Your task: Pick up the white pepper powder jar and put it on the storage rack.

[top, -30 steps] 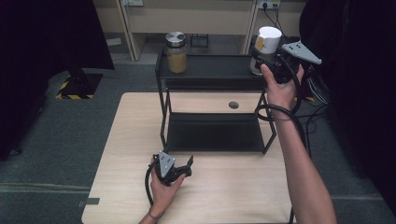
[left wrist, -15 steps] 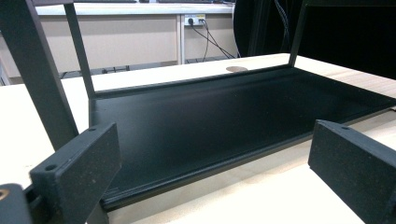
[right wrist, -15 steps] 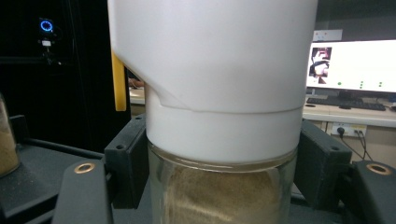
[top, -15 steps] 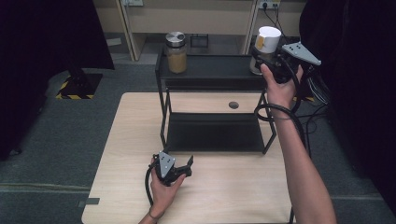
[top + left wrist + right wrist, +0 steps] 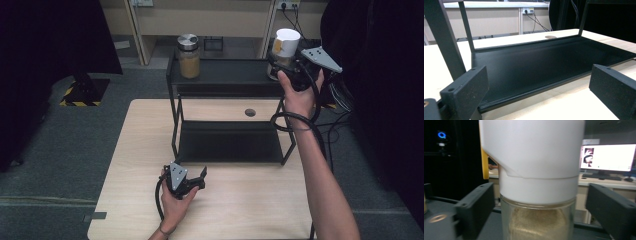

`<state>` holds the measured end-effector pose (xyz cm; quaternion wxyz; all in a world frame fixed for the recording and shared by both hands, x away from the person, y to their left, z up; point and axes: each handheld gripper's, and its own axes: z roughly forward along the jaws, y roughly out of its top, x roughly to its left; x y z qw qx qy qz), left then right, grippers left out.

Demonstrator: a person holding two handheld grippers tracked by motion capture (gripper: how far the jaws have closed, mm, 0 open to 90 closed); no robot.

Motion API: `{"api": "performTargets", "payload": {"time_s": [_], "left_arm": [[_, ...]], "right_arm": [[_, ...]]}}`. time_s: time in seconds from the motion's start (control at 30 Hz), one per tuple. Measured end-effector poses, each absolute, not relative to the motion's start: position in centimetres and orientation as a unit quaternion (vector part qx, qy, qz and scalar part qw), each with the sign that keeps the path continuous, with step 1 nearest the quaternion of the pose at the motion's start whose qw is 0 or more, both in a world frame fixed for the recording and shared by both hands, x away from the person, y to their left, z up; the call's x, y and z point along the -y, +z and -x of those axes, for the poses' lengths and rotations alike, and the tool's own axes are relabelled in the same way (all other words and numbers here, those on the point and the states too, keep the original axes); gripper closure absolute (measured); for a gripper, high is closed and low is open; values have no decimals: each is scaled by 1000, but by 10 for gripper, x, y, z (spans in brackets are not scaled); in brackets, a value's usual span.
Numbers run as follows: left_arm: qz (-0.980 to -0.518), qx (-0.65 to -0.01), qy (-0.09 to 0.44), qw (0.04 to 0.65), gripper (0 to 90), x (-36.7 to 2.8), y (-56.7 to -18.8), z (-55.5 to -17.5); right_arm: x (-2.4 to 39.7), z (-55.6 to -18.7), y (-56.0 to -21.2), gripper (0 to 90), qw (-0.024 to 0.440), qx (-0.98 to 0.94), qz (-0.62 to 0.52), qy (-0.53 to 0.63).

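Observation:
A glass jar with a tall white lid (image 5: 286,47) and a yellow tab stands on the right end of a black rack's top shelf (image 5: 225,77). My right gripper (image 5: 278,69) is at the jar's base. In the right gripper view the jar (image 5: 534,170) stands between the two pads (image 5: 477,205) with a gap on each side. These jaws have just been opening, and my right gripper (image 5: 541,205) is open. My left gripper (image 5: 200,177) rests open near the table's front. It faces the rack's lower shelf (image 5: 544,60) with nothing between its jaws (image 5: 539,92).
A second jar with a silver lid (image 5: 189,56) stands at the left end of the top shelf. The lower shelf (image 5: 227,142) is bare. The wooden table (image 5: 250,200) has a round hole (image 5: 250,112) behind the rack. Cables trail from both grippers.

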<state>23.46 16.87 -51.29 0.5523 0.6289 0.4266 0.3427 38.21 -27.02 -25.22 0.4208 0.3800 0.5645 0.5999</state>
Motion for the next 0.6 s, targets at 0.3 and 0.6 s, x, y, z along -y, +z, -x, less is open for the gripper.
{"api": "performTargets", "payload": {"time_s": [0.3, 0.6], "left_arm": [[-629, -426, 345, 551, 17, -168, -513, -234], [-627, -427, 345, 552, 17, -168, -513, -234]], "right_arm": [[281, -366, -261, 57, 431, -563, -358, 607], [291, -357, -262, 52, 428, -563, -345, 617]]}}
